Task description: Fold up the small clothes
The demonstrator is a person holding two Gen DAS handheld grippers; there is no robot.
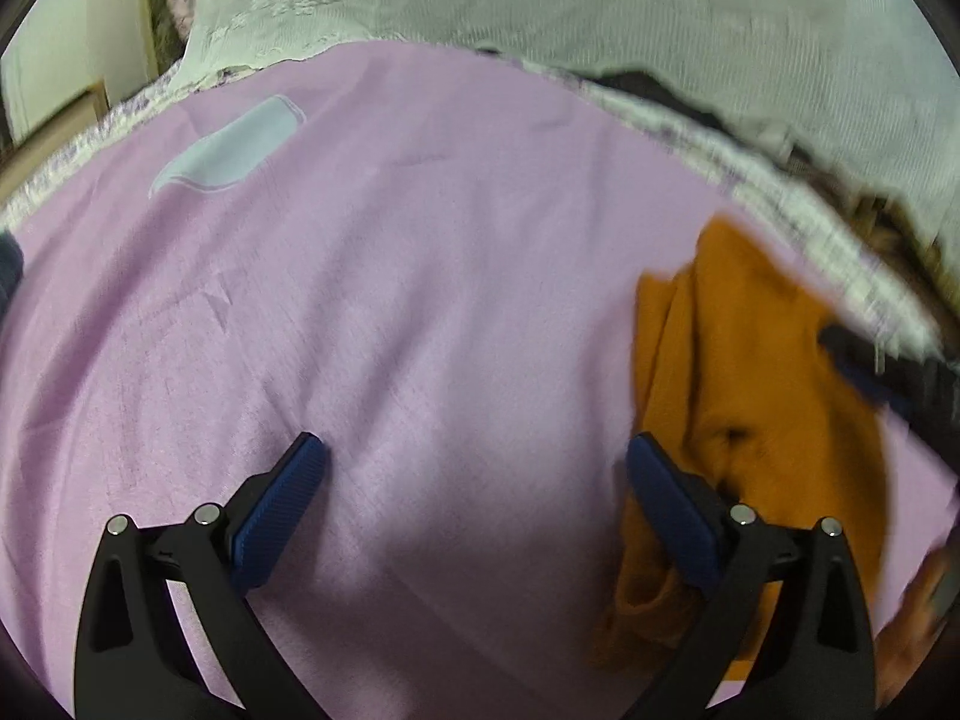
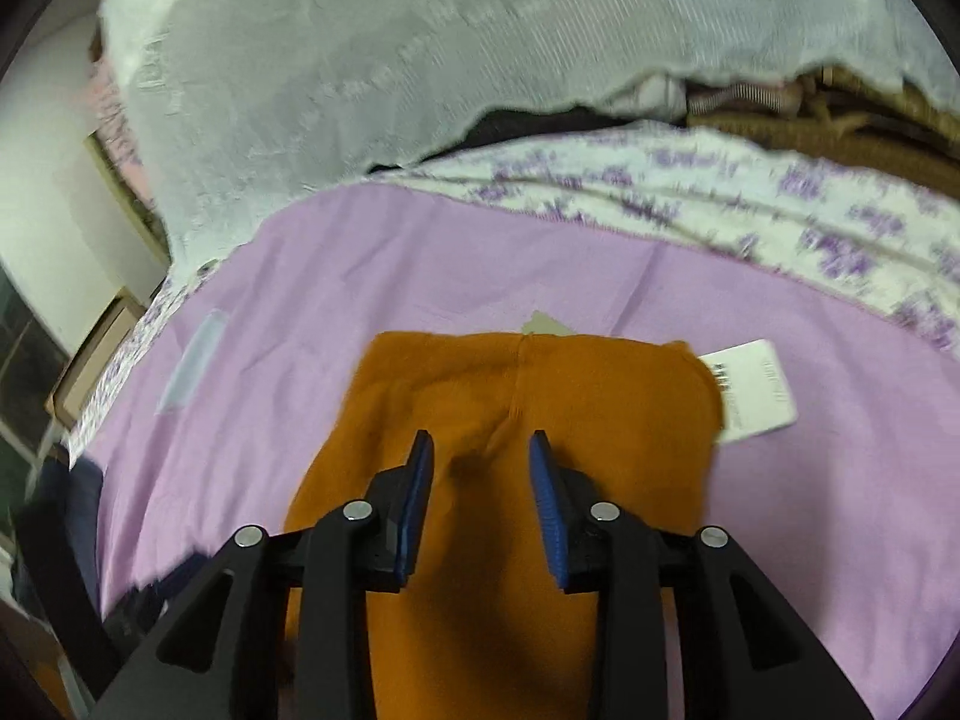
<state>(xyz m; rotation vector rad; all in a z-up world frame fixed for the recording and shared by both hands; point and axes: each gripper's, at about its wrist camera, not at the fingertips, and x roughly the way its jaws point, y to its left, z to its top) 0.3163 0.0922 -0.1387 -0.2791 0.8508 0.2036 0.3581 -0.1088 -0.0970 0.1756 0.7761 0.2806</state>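
Note:
An orange garment (image 2: 540,396) lies on the pink sheet (image 2: 300,300), with a white price tag (image 2: 753,390) at its right corner. My right gripper (image 2: 480,450) hovers over the garment's middle, jaws partly open and empty. In the left wrist view the same garment (image 1: 738,360) lies bunched at the right. My left gripper (image 1: 477,450) is wide open over the bare pink sheet (image 1: 390,300), its right finger (image 1: 666,498) at the garment's left edge. The right gripper (image 1: 870,372) shows as a dark blur on the garment's far side.
A pale patch (image 1: 231,147) is on the sheet at the far left. A white lace cloth (image 2: 420,60) covers a pile behind. A purple-flowered white fabric (image 2: 750,204) borders the sheet. Brown knitwear (image 2: 840,114) lies at the back right.

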